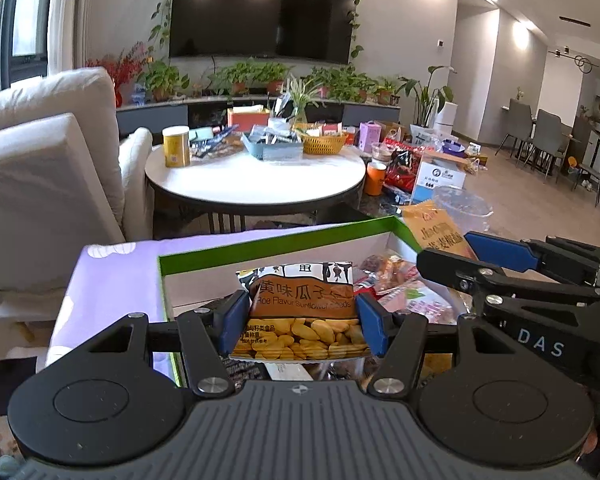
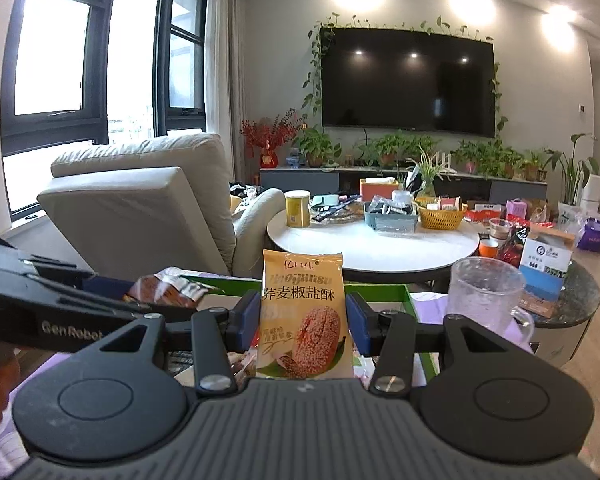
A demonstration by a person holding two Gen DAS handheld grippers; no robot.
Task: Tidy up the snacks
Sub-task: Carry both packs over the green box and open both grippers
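A round white table (image 2: 374, 254) is standing in mid-room, with a yellow canister (image 2: 297, 209) sitting near its left edge. A grey-blue tray (image 2: 391, 221) and a yellow woven basket (image 2: 441, 217) are resting side by side toward its far edge. A beige armchair (image 2: 148, 208) is standing to the left of the table. A dark television (image 2: 407, 80) is hanging on the back wall, with potted plants (image 2: 396, 148) lining the cabinet below it. A clear plastic pitcher (image 2: 485, 294) is standing on the right.

Sunflower seed packet (image 1: 302, 312): "Roe Flavor Sunflower Seeds". Right gripper (image 1: 540, 346): "DAS". Left gripper (image 2: 70, 330): "GenRobot".
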